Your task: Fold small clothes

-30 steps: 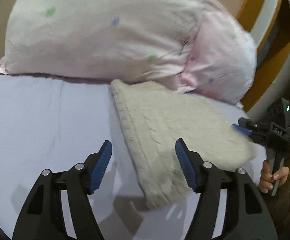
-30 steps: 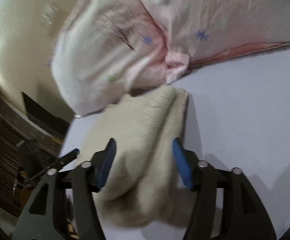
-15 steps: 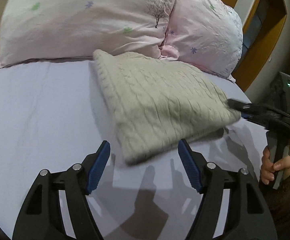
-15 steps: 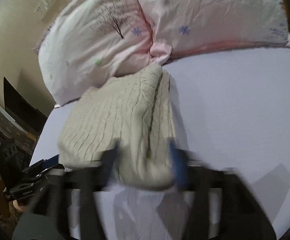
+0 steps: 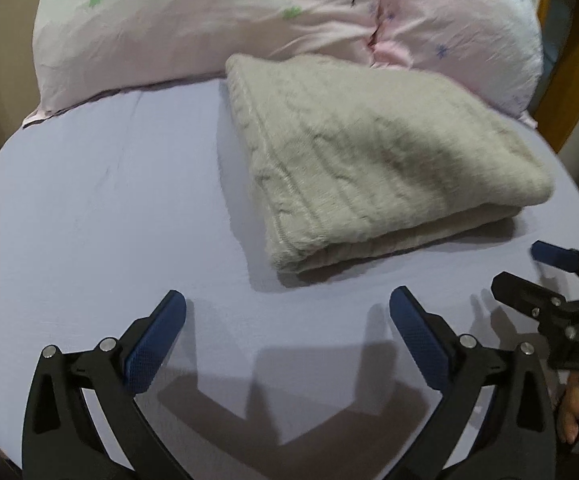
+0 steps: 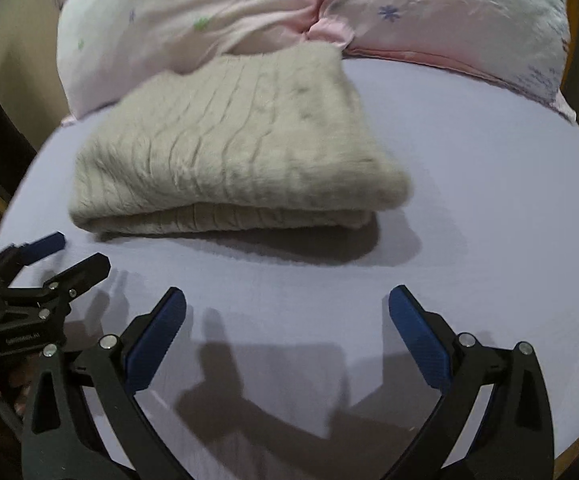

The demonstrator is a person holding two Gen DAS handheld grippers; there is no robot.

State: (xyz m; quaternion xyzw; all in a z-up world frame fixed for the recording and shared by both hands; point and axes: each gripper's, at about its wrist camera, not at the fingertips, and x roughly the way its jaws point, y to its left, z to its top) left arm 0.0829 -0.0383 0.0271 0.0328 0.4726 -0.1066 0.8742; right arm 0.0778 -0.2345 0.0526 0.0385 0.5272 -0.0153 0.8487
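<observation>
The cream knitted sweater (image 5: 373, 168) is lying folded (seemingly finished, though blur is hiding its edges) at the far side of the lavender sheet (image 5: 101, 208), against the pillows (image 6: 249, 12), while the left gripper (image 5: 287, 320) and right gripper (image 6: 287, 316) are hovering near it, jaws apart and empty.

Folded sweater (image 5: 373, 160) on bed sheet (image 5: 109, 208), pillows (image 5: 249, 20) behind it

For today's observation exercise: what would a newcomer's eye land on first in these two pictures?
First, the folded beige cable-knit sweater lying mid-bed on the lilac sheet, its far edge against the pink flower-print pillows. Next, the open left tool and open right tool, both empty, short of the sweater's near edge.
</observation>
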